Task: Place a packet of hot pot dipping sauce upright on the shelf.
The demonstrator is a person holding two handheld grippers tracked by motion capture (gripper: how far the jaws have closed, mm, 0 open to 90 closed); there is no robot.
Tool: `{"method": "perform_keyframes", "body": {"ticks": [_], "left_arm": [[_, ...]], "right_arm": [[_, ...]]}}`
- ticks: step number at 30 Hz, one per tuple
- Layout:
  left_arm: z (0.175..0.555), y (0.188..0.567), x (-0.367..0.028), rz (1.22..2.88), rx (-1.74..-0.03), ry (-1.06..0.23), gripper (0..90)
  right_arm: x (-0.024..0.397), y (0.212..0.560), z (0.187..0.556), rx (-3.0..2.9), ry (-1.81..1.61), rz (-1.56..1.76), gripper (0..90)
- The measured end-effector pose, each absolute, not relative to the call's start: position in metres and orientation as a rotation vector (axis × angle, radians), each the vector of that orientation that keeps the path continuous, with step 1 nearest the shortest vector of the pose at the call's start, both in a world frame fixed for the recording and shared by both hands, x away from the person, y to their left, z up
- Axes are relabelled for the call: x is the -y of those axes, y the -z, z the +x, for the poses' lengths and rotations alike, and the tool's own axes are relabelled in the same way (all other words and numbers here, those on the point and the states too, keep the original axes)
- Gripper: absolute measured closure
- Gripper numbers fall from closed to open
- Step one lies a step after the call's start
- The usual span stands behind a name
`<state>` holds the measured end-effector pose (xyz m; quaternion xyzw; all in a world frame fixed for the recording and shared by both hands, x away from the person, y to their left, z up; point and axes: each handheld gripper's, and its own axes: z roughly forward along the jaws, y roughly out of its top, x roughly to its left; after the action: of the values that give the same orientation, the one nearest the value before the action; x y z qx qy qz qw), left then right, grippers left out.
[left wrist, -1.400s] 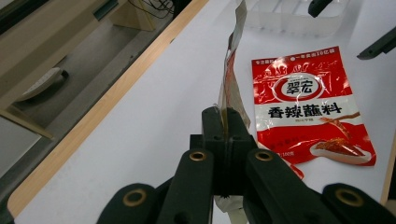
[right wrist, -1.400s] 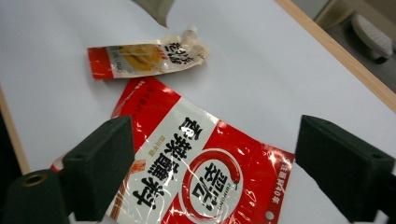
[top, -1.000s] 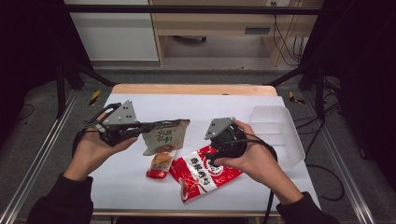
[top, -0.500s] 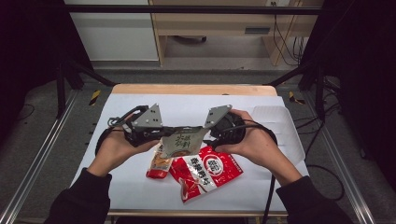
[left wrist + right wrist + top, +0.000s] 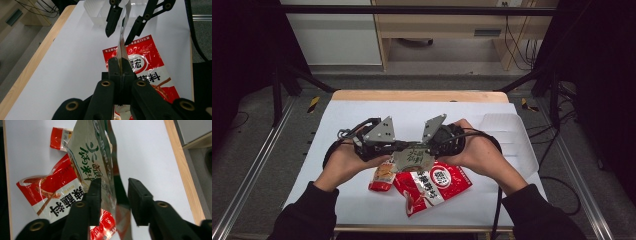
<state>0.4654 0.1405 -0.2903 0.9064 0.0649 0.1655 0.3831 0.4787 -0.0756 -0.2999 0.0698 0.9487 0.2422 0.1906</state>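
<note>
A silver-green snack pouch (image 5: 412, 156) hangs above the table between both grippers. My left gripper (image 5: 119, 67) is shut on one edge of the silver-green pouch (image 5: 122, 47). My right gripper (image 5: 113, 188) is open, its jaws standing on either side of the pouch's (image 5: 93, 157) other edge, and it also shows as the right gripper (image 5: 120, 32) in the left gripper view. Beneath them a large red snack bag (image 5: 432, 185) lies flat on the white table (image 5: 362, 115). A small red-orange packet (image 5: 382, 176) lies just left of it.
A clear plastic tray (image 5: 507, 137) stands at the table's right side. The table's wooden edge (image 5: 412, 95) runs along the back. Black frame posts rise at both back corners.
My left gripper has carried the pouch rightward toward the table's middle. The right gripper has come in to meet it, and its open jaws now flank the pouch's edge.
</note>
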Motion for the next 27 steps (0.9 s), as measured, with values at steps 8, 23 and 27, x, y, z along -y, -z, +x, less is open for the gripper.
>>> {"method": "perform_keyframes", "body": {"ticks": [8, 23, 27], "left_arm": [[0.466, 0.294, -0.142, 2.285, -0.187, -0.407, 90.0], [0.466, 0.308, -0.151, 2.166, -0.302, -0.450, 46.5], [0.463, 0.326, -0.159, 2.115, -0.364, -0.520, 29.1]], "right_arm": [[0.074, 0.300, 0.479, -2.682, -0.662, 0.177, 88.9], [0.072, 0.290, 0.486, -2.696, -0.566, 0.195, 90.0], [0.076, 0.287, 0.492, -2.702, -0.546, 0.212, 90.0]]}}
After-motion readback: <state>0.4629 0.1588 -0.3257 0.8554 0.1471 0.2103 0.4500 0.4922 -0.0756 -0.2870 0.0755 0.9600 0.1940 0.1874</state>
